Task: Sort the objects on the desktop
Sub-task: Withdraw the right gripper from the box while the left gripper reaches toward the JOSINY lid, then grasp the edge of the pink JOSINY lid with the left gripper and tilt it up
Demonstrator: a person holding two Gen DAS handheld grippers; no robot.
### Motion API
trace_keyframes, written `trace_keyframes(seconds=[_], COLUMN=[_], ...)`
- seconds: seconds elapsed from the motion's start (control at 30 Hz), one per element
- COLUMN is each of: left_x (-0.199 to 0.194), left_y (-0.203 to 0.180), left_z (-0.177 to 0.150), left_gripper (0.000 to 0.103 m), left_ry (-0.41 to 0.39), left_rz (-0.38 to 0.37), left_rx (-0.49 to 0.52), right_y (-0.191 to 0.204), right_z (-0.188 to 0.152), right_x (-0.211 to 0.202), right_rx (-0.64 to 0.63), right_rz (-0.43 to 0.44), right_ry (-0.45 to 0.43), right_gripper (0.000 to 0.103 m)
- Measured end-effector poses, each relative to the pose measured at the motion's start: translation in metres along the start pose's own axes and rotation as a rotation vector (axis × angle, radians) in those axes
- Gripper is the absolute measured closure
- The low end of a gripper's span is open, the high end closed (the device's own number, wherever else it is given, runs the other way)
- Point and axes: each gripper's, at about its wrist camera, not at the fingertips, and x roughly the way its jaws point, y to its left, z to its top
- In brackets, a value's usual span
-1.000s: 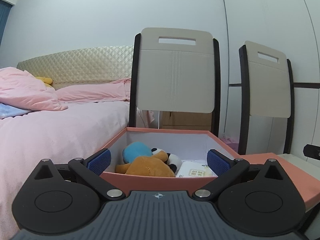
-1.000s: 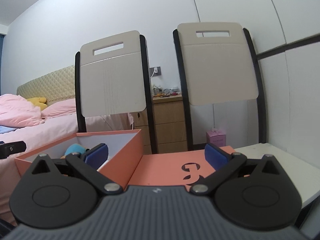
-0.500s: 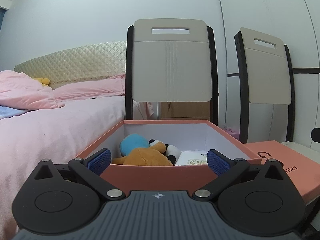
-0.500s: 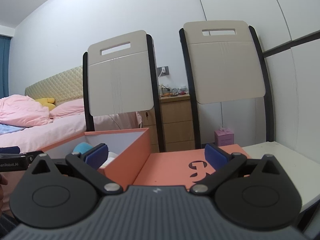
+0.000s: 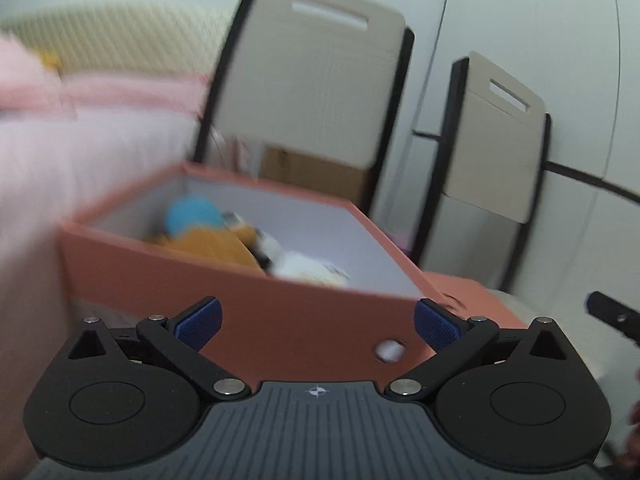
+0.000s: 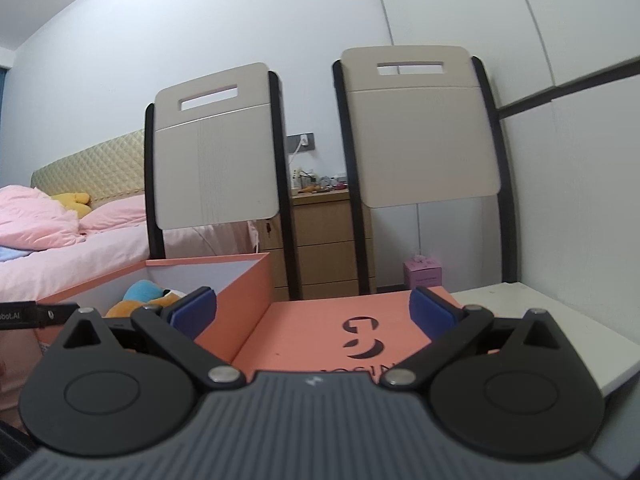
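1. The left claw (image 5: 316,322) stands wide and empty, its blue pads apart on either side of the near wall of the orange box (image 5: 280,312).
2. Compared with half a second ago, the left wrist view is now smeared and tilted. The box has slid up and to the left in it, and its near wall fills more of the frame, with a small round hole showing there. I judge that the left claw is swinging quickly, down and toward the box.
3. The right claw (image 6: 312,314) is also wide and holds nothing. Its view is sharp and has barely shifted from the earlier frames, so I take it to be almost at rest.
4. The things to sort lie inside the box: a plush toy (image 5: 208,232) in blue and orange, and beside it something white that is too blurred to name.
5. The orange lid (image 6: 344,336) lies flat on the white table (image 6: 532,320), just beside the box on its right.
6. With the toys already in the box and the lid off, closing the box looks like the likely remaining step. The right claw faces the lid directly.
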Motion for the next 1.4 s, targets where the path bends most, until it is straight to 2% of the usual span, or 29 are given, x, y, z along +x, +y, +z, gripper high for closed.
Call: trace_keyframes(seconds=[0.13,0.3,0.4,0.57,0.77,0.83,1.0,1.23,1.27,1.3,1.4], left_x=[0.027,0.063,0.084,0.111,0.130,0.133,0.136,0.125,0.122,0.123,0.110], left_y=[0.001,0.007,0.018,0.027,0.029,0.030,0.032,0.033,0.033,0.034,0.034], left_z=[-0.019,-0.045,-0.053,-0.072,-0.095,-0.101,-0.110,-0.118,-0.118,-0.113,-0.117], left_gripper=[0.001,0.009,0.014,0.022,0.035,0.037,0.054,0.059,0.062,0.075,0.076], left_ry=[0.198,0.412,0.491,0.582,0.617,0.619,0.638,0.623,0.623,0.627,0.614], left_rz=[-0.162,-0.344,-0.394,-0.416,-0.451,-0.455,-0.422,-0.418,-0.418,-0.418,-0.463], left_rx=[-0.160,-0.397,-0.557,-0.723,-0.875,-0.915,-0.927,-0.944,-0.941,-0.938,-0.939], right_y=[-0.011,-0.026,-0.031,-0.032,-0.034,-0.034,-0.034,-0.033,-0.033,-0.034,-0.036], right_z=[0.004,0.000,-0.002,-0.003,-0.002,-0.002,-0.003,-0.007,-0.007,-0.008,-0.010], right_x=[-0.008,-0.011,-0.012,-0.015,-0.012,-0.013,-0.012,-0.002,-0.001,0.001,0.004], right_rx=[0.022,0.046,0.083,0.101,0.110,0.110,0.108,0.114,0.118,0.124,0.152], right_rz=[-0.005,-0.020,-0.008,0.021,0.031,0.032,0.026,-0.002,-0.008,-0.015,-0.026], right_ry=[-0.013,0.000,0.016,0.018,0.032,0.035,0.045,0.091,0.097,0.101,0.113], right_gripper=[0.000,0.000,0.000,0.000,0.000,0.000,0.000,0.000,0.000,0.000,0.000])
